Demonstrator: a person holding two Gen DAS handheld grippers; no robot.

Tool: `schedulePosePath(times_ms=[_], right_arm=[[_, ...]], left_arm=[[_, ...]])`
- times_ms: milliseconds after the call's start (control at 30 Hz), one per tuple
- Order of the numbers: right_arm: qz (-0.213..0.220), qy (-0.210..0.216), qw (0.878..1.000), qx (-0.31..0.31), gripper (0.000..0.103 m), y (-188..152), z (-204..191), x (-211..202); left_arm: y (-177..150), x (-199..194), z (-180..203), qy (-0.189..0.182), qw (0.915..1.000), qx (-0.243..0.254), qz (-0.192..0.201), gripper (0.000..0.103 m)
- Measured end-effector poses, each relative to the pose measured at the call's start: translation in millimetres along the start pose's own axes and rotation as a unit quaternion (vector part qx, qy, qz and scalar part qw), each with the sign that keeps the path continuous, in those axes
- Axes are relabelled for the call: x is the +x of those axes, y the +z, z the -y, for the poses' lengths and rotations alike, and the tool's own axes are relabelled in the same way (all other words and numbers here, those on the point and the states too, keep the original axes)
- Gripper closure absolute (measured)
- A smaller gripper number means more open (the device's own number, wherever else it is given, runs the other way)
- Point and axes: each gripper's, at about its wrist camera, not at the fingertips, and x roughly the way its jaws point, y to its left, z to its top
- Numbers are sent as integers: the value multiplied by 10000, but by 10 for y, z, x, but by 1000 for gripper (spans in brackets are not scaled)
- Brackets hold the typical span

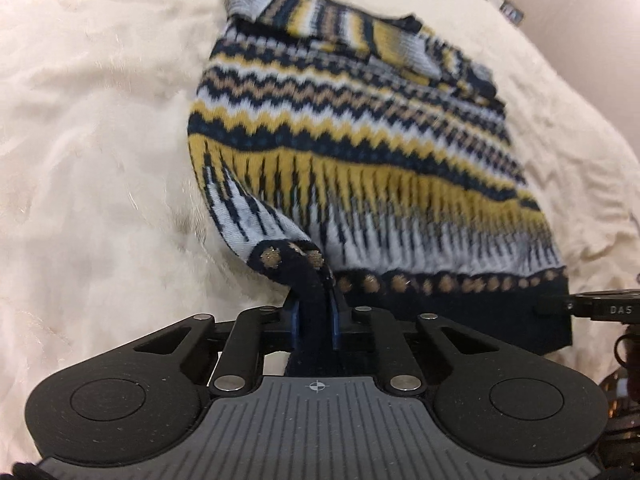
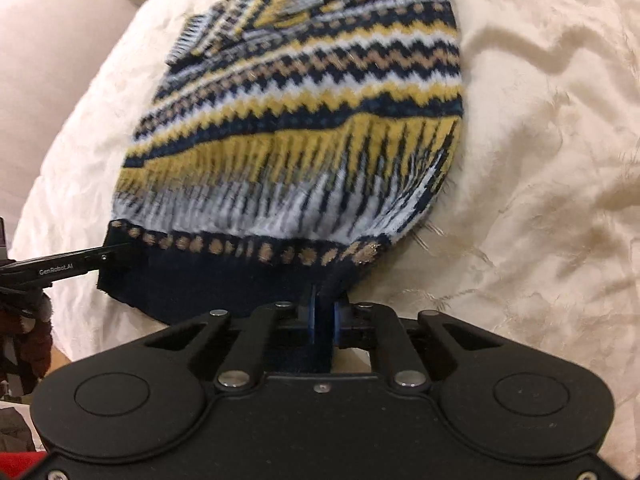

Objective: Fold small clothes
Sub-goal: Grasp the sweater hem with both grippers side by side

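A small knitted sweater (image 1: 352, 136) with navy, yellow, white and tan zigzag stripes lies on a cream fleece blanket (image 1: 100, 140). Its sleeves are folded across the chest at the far end. My left gripper (image 1: 314, 312) is shut on the navy hem at the sweater's left corner, which is lifted and curled. My right gripper (image 2: 325, 316) is shut on the navy hem at the right corner of the same sweater (image 2: 304, 120). Each gripper shows in the other's view: the right one (image 1: 600, 308) at the hem's right end, the left one (image 2: 60, 270) at the hem's left end.
The cream blanket (image 2: 540, 140) is rumpled to the right of the sweater. A pale wall or bed edge (image 2: 52, 40) runs along the far left. Dark and red items (image 2: 24, 340) sit at the lower left, beyond the blanket.
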Motion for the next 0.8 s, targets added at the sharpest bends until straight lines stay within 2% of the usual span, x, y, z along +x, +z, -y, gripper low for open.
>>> schedulePosePath(times_ms=[133, 267, 467, 567, 733, 800], right_arm=[[231, 245, 9994, -61, 90, 51, -69, -158], [383, 313, 9988, -17, 90, 113, -95, -228], [372, 92, 9993, 39, 90, 144, -82, -221], [310, -76, 9993, 180, 90, 113, 6, -215], [171, -22, 9997, 143, 90, 86, 21, -171], [153, 18, 9998, 118, 90, 96, 1, -160]], left_arm=[[42, -174, 3, -121, 9995, -112, 261, 90], [85, -174, -31, -115, 9993, -275, 239, 90], [-5, -6, -91, 166, 9991, -338, -180, 88], [-62, 69, -147, 309, 9980, -440, -342, 81], [-78, 202, -187, 301, 9961, -676, -478, 71], [-69, 233, -172, 167, 9965, -652, -486, 78]])
